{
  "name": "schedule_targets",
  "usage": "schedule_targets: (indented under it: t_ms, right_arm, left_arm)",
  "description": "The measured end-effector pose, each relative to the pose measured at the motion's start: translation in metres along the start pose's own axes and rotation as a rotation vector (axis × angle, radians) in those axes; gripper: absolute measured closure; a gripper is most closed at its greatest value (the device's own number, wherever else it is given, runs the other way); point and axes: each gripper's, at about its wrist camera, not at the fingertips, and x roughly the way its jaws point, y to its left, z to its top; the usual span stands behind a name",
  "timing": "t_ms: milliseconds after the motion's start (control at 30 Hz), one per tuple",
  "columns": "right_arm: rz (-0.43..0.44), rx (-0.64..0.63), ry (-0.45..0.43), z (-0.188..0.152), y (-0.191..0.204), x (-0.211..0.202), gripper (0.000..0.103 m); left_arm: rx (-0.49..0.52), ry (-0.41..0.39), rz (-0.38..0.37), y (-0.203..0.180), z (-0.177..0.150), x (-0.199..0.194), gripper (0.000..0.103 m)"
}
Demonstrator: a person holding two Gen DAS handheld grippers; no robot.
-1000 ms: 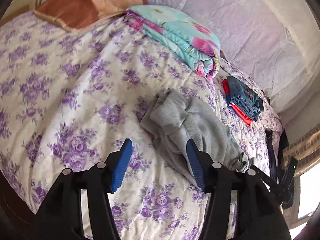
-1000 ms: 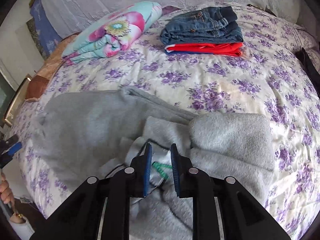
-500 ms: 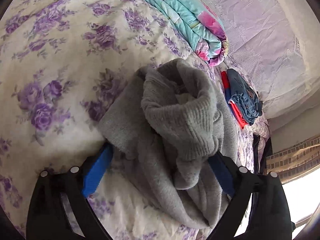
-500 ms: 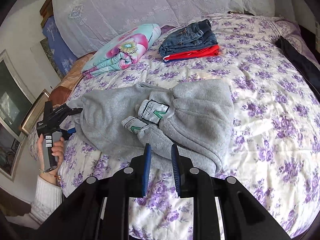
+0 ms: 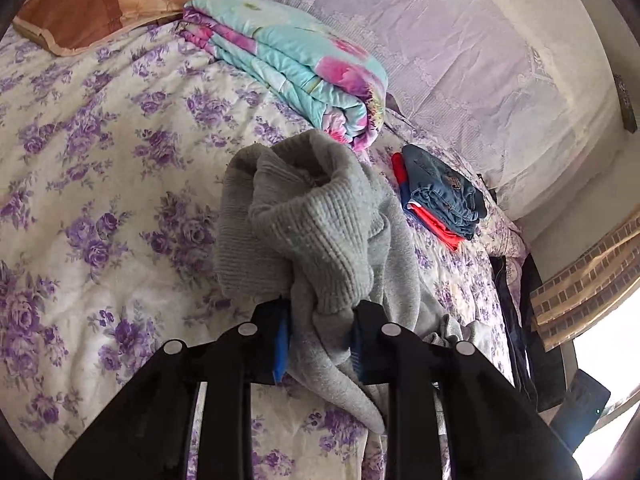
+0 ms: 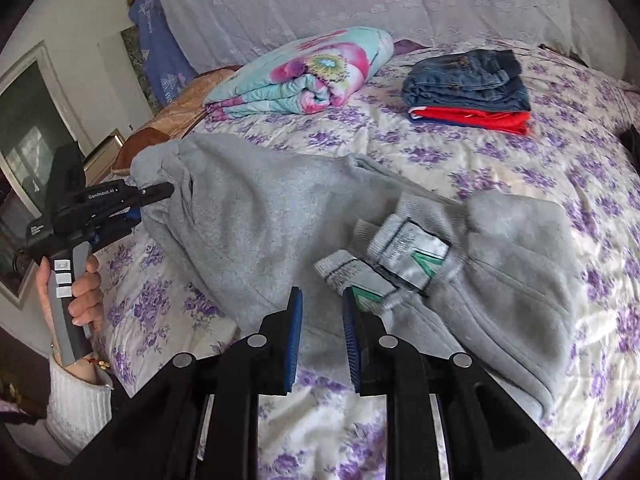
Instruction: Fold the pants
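Grey pants point(image 6: 280, 216): thick matt fleece, soft nap; cuff point(image 5: 316, 236) in coarse ribbed knit; inner labels point(image 6: 408, 256) of smooth woven satin, faintly shiny.
Bedspread point(image 5: 100, 152): quilted cotton-like cloth, matt, printed with purple flowers.
Folded quilt point(image 6: 304, 76): smooth printed cloth, slight sheen.
Jeans point(image 6: 468, 76): stiff matt denim.
Red garment point(image 6: 476, 118): smooth cloth.
Pillow point(image 5: 104, 0): brown, crinkled, satiny cover.
Left gripper point(image 5: 318, 336): matt black plastic body, blue ridged rubbery pads point(image 5: 282, 340).
Sleeve point(image 6: 78, 404): white ribbed knit.
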Motion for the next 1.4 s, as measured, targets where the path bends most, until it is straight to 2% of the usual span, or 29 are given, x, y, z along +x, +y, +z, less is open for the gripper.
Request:
schedule_targets:
  t_ms: [67,133,200,267,333,433,533,600,633,700,733,800,900,1033,1100,1167,1233,1267,1300,1367,1400]
  right_arm:
    - [0.049,0.014,0.061,0.005,0.009,0.03,0.09]
    - [0.052,0.01,0.119,0.004,0.018,0.057,0.091]
    - [0.046,0.012,0.241,-0.006,0.024,0.087,0.091]
    - [0.034,0.0,0.252,-0.002,0.029,0.087,0.091]
    - [0.073,0.057,0.232,0.017,0.022,0.077,0.091]
    - [-0.027,0.124,0.162,0.053,0.002,0.075,0.091]
    - [-0.038,0.198,0.208,0.075,-0.019,0.108,0.091]
    - [-0.054,0.199,0.286,0.075,-0.028,0.139,0.095]
    - [-0.054,0.197,0.281,0.075,-0.028,0.143,0.095]
    - [-0.035,0.195,0.284,0.077,-0.025,0.133,0.092]
    - [0.01,0.221,0.272,0.076,-0.028,0.121,0.092]
    - [0.058,0.248,0.187,0.075,-0.038,0.084,0.092]
    - [0.022,0.267,0.008,0.062,-0.067,0.006,0.089]
    - [-0.039,0.33,-0.129,0.022,-0.117,-0.075,0.089]
    - [-0.072,0.372,-0.168,-0.005,-0.141,-0.101,0.089]
    - [-0.088,0.426,-0.188,-0.035,-0.16,-0.121,0.089]
    - [-0.088,0.483,-0.189,-0.063,-0.178,-0.131,0.089]
    - [-0.087,0.512,-0.184,-0.076,-0.186,-0.132,0.089]
    - [-0.086,0.538,-0.174,-0.087,-0.193,-0.131,0.089]
    - [-0.084,0.566,-0.144,-0.101,-0.201,-0.123,0.089]
    - [-0.086,0.579,-0.128,-0.107,-0.204,-0.118,0.089]
  left_arm:
    - [0.014,-0.003,-0.018,-0.003,0.0,-0.006,0.081]
    - [0.022,-0.005,-0.033,-0.005,-0.002,-0.01,0.081]
    - [0.041,0.005,-0.036,-0.008,-0.005,-0.011,0.081]
    - [0.07,-0.006,-0.017,-0.013,-0.008,-0.013,0.08]
    - [0.11,-0.021,-0.011,-0.02,-0.01,-0.016,0.08]
    - [0.149,-0.034,-0.021,-0.031,-0.01,-0.02,0.081]
    - [0.187,-0.046,-0.018,-0.046,-0.012,-0.023,0.081]
    - [0.215,-0.049,-0.013,-0.055,-0.014,-0.023,0.081]
    - [0.226,-0.04,-0.02,-0.06,-0.014,-0.022,0.081]
    - [0.263,-0.051,0.003,-0.071,-0.018,-0.022,0.081]
    - [0.286,-0.056,0.017,-0.078,-0.019,-0.023,0.081]
    - [0.321,-0.06,0.028,-0.091,-0.022,-0.024,0.081]
    - [0.384,-0.061,0.041,-0.115,-0.03,-0.023,0.081]
    - [0.46,-0.041,0.026,-0.156,-0.045,-0.012,0.081]
    - [0.511,-0.014,-0.021,-0.183,-0.058,-0.003,0.082]
    - [0.571,0.036,-0.105,-0.215,-0.077,0.01,0.082]
    - [0.661,0.122,-0.163,-0.249,-0.106,0.033,0.082]
    - [0.709,0.191,-0.172,-0.265,-0.123,0.051,0.082]
    - [0.736,0.27,-0.167,-0.277,-0.141,0.073,0.081]
    - [0.76,0.428,-0.087,-0.288,-0.173,0.127,0.08]
    - [0.759,0.461,-0.039,-0.286,-0.186,0.149,0.079]
